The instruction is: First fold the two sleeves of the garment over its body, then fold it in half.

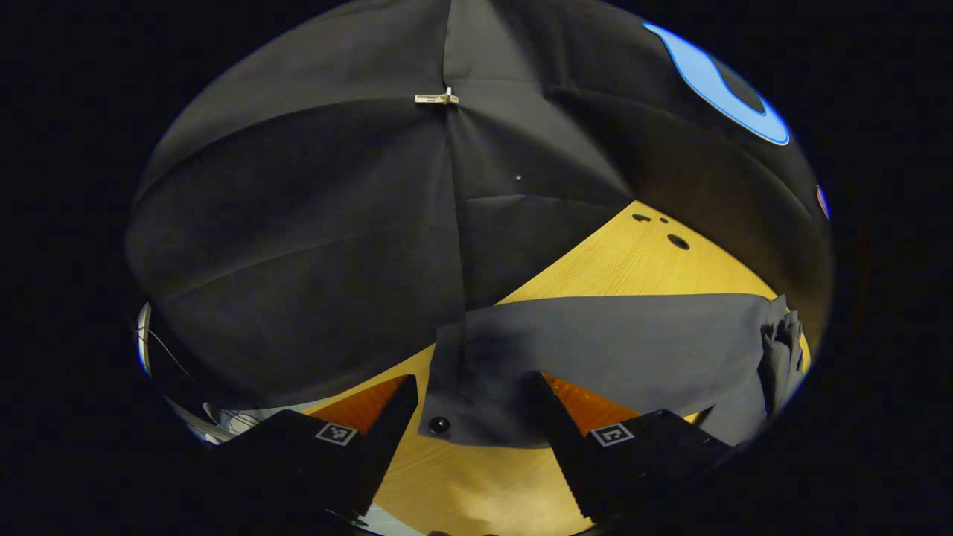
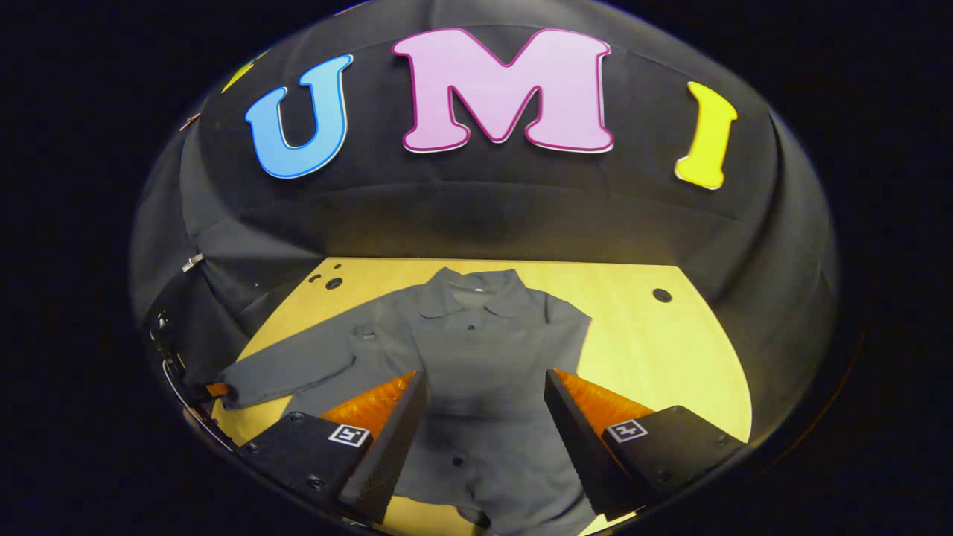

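Your left gripper (image 1: pixel 469 406): jaws spread, straddling buttoned cuff of outstretched sleeve (image 1: pixel 595 350). Your right gripper (image 2: pixel 484 402): jaws apart, grasping nothing, above grey collared button-front shirt (image 2: pixel 476 350), which lies flat on yellow wooden table (image 2: pixel 655 350).

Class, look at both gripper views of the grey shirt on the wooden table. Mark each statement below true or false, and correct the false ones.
1. The shirt lies spread on the table. True.
2. The sleeve on the left of the right gripper view is folded over the body. False: it stretches out sideways.
3. The left gripper has its fingers open at the cuff. True.
4. The right gripper is clamped on the collar. False: its fingers are apart, and the collar lies far beyond them.
5. The shirt is red. False: it is grey.
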Demonstrator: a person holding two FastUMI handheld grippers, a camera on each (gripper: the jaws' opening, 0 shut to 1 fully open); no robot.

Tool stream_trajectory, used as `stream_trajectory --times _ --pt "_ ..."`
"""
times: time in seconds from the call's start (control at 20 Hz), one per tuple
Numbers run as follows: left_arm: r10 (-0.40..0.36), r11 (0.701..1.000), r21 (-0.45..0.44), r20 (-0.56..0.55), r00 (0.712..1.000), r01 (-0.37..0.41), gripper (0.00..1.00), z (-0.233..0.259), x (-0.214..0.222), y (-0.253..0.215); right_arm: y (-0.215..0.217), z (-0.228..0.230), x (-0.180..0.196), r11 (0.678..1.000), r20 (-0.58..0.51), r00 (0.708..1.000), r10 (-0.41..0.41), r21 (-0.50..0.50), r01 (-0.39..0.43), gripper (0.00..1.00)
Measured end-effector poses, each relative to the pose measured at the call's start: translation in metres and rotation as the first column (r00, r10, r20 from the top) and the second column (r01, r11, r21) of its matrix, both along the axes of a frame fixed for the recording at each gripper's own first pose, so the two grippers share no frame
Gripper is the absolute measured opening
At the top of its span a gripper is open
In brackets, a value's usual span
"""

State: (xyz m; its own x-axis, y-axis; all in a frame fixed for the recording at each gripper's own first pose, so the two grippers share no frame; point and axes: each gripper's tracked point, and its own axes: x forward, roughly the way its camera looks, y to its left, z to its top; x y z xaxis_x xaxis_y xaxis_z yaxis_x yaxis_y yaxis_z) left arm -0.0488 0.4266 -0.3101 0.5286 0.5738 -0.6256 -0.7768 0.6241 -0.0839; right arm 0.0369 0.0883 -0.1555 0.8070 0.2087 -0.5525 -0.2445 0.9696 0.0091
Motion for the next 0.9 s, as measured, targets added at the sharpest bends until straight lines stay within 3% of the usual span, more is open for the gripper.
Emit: stream_trajectory --times 0.15,0.4,0.45,0.55,0.65,0.7,0.75,0.9 --pt "-0.006 1.0 -0.006 -0.025 1.0 0.006 0.98 -0.012 0.006 0.003 -0.025 -0.005 -0.027 0.999 -0.01 0.999 -0.03 -0.04 0.03 0.99" --pt "-0.036 0.999 0.009 -0.033 0.999 0.036 0.98 -0.02 0.016 0.003 -0.029 -0.018 -0.065 0.993 -0.057 0.992 -0.116 0.019 0.117 0.99" --pt "-0.031 0.999 0.01 -0.026 0.999 0.032 0.93 -0.019 0.015 0.005 -0.026 -0.022 -0.071 0.993 -0.068 0.991 -0.115 0.026 0.117 0.99" --pt "-0.04 0.999 0.018 -0.02 0.999 0.041 0.95 -0.021 0.015 0.003 -0.021 -0.024 -0.081 0.994 -0.077 0.992 -0.103 0.03 0.106 0.99" --pt "-0.083 0.996 0.028 -0.015 0.996 0.083 0.9 -0.019 0.022 -0.001 -0.02 -0.022 -0.087 0.995 -0.07 0.993 -0.094 0.024 0.096 0.99" --pt "-0.112 0.993 0.035 -0.012 0.994 0.112 0.75 -0.021 0.028 -0.003 -0.021 -0.023 -0.09 0.995 -0.068 0.994 -0.091 0.021 0.093 0.99" --pt "-0.143 0.989 0.047 -0.008 0.99 0.143 0.73 -0.021 0.03 -0.006 -0.021 -0.023 -0.094 0.995 -0.069 0.993 -0.091 0.022 0.093 0.99" --pt "-0.231 0.966 0.114 -0.017 0.973 0.232 0.26 -0.021 0.041 -0.012 -0.025 -0.025 -0.101 0.993 -0.078 0.991 -0.108 0.035 0.111 0.99"
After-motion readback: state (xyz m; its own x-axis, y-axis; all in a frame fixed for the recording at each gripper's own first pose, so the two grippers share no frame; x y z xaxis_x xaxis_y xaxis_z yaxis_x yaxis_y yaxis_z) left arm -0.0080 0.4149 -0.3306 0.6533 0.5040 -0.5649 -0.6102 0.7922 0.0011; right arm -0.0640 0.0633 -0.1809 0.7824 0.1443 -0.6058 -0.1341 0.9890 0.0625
